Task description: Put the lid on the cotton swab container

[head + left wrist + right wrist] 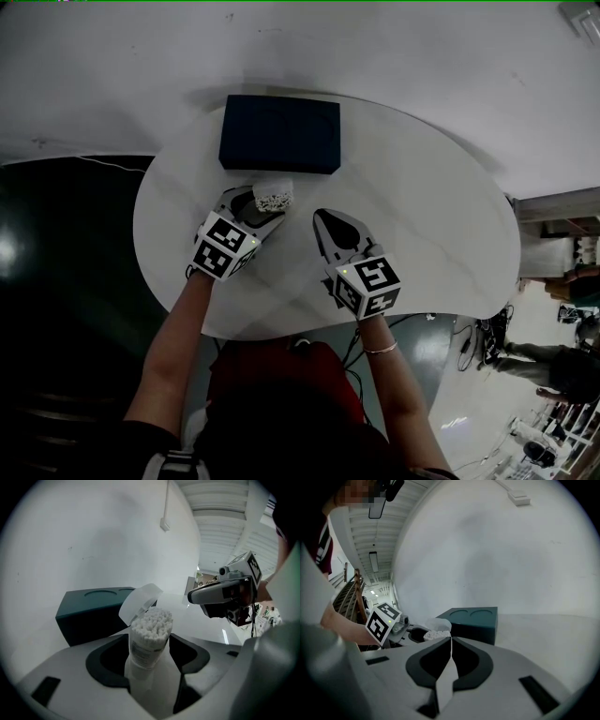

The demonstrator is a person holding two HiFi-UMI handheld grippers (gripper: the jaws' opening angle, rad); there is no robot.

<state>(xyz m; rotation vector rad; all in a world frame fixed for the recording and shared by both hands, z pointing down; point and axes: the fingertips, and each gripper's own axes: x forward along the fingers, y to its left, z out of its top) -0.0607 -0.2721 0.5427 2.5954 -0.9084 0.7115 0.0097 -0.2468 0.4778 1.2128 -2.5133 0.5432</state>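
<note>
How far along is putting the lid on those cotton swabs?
Nothing is done yet: the clear plastic cotton swab container stands between the left gripper's open jaws, its translucent lid flipped back. Nothing is gripped; the right gripper is shut and empty. Still to do: swing the lid down and press it closed.

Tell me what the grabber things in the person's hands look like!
The left gripper and the right gripper match. Each has a light grey body with dark hollows around its tongs. Each carries a cube covered in black-and-white square markers, with a tiny green light. The person wears a thin bracelet on the right wrist and a red top.
</note>
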